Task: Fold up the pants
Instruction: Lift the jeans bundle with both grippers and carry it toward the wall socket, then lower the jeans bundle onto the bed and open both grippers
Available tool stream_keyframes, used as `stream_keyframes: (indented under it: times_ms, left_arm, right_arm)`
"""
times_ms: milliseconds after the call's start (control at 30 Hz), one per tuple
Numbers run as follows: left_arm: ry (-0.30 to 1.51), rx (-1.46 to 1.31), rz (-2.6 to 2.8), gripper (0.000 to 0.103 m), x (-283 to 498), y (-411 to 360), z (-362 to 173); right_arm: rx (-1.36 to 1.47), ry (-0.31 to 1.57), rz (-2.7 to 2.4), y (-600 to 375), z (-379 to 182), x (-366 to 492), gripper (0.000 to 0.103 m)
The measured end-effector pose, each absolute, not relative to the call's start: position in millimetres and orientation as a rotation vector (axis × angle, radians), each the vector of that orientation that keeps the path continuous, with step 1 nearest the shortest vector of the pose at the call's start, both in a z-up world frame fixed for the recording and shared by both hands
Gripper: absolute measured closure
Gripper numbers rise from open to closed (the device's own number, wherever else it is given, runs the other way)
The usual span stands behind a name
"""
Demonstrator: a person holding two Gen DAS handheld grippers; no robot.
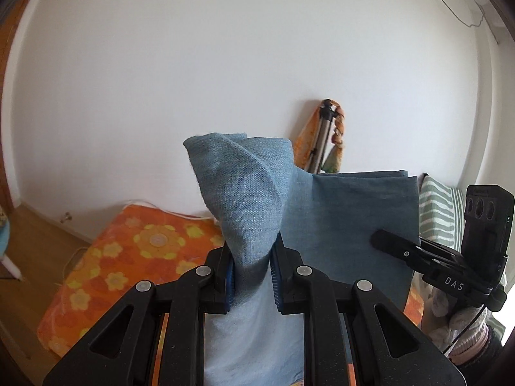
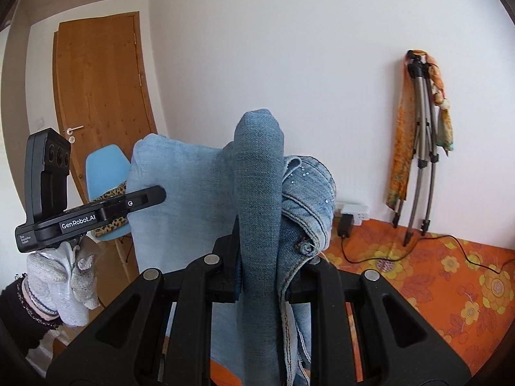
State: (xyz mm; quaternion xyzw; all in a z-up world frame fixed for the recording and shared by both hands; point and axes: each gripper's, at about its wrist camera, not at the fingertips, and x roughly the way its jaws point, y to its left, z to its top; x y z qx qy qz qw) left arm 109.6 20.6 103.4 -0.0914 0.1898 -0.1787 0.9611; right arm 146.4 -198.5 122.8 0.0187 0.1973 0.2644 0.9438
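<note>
A pair of blue denim pants (image 1: 238, 193) is held up in the air between both grippers. My left gripper (image 1: 252, 273) is shut on a bunched fold of the denim, which sticks up past its blue pads. The cloth spreads flat to the right, where the right gripper (image 1: 418, 254) bites its edge. In the right wrist view my right gripper (image 2: 260, 257) is shut on a thick fold of the pants (image 2: 260, 177), with the waistband and a button (image 2: 304, 247) beside it. The left gripper (image 2: 141, 201) grips the cloth at the left, in a gloved hand (image 2: 64, 276).
An orange flowered bed cover (image 1: 135, 257) (image 2: 450, 289) lies below. A folded tripod (image 2: 418, 148) draped with orange cloth leans on the white wall. A charger and cable (image 2: 346, 225) sit by the wall. A blue chair (image 2: 106, 167) and wooden door (image 2: 99, 96) stand at left. A striped pillow (image 1: 441, 212) lies at right.
</note>
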Motion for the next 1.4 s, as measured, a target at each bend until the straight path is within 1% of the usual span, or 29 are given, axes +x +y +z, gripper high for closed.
stream_keyframes:
  times_ms: [200, 333, 500, 733, 933, 1167, 1233, 1400]
  left_arm:
    - [0.385, -0.210, -0.298, 0.087, 160.7, 88.6, 101.3]
    - [0.405, -0.229, -0.256, 0.087, 213.4, 127.7, 93.0]
    - [0.446, -0.226, -0.213, 0.087, 279.1, 162.0, 71.3]
    - [0.491, -0.230, -0.190, 0.087, 360.6, 193.2, 27.9]
    - [0.546, -0.228, -0.187, 0.087, 429.0, 206.5, -19.4]
    - [0.615, -0.189, -0.183, 0.087, 509.0, 185.2, -75.1]
    - [0.631, -0.190, -0.175, 0.087, 530.0, 179.9, -90.0]
    - [0.651, -0.167, -0.168, 0.087, 559.5, 168.8, -116.5]
  right_arm:
    - [0.022, 0.414, 0.582, -114.7, 124.5, 210.7, 0.084]
    - [0.028, 0.431, 0.593, -64.2, 114.1, 266.0, 0.084]
    - [0.054, 0.482, 0.605, -14.0, 87.0, 338.9, 0.084]
    - [0.083, 0.532, 0.576, 27.7, 34.0, 426.8, 0.084]
    - [0.116, 0.585, 0.538, 50.2, -17.9, 492.9, 0.084]
    - [0.135, 0.650, 0.454, 52.0, -74.1, 568.3, 0.084]
    - [0.140, 0.664, 0.430, 39.8, -85.7, 588.4, 0.084]
    - [0.134, 0.696, 0.386, 30.6, -109.4, 626.2, 0.085]
